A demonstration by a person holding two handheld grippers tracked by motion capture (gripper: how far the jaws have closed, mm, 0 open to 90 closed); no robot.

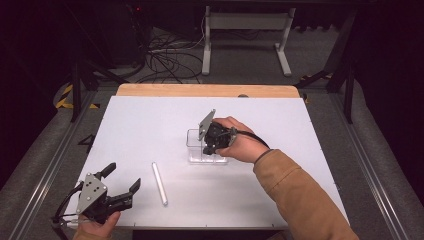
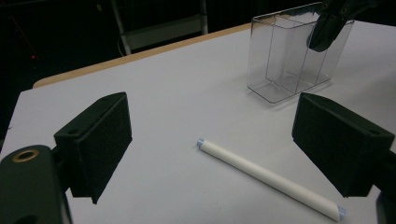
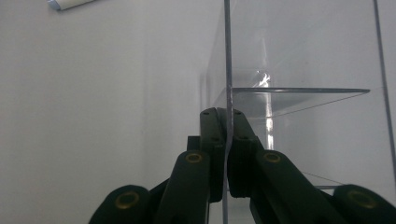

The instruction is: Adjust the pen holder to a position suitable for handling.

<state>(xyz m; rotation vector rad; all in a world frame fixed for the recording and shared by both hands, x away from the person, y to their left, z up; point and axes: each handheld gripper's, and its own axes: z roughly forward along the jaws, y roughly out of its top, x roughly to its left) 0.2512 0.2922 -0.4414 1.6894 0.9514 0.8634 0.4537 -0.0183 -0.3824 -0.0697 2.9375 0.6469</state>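
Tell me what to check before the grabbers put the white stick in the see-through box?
1. Right gripper pinches a wall of the clear box: ok.
2. Clear box stands upright on the table: ok.
3. Left gripper jaws wide open, nothing between them: ok.
4. White stick lies flat, apart from the box: ok.
5. Stick lies close in front of the left gripper: ok.
6. Box compartments hold nothing, as far as the left gripper view shows: ok.
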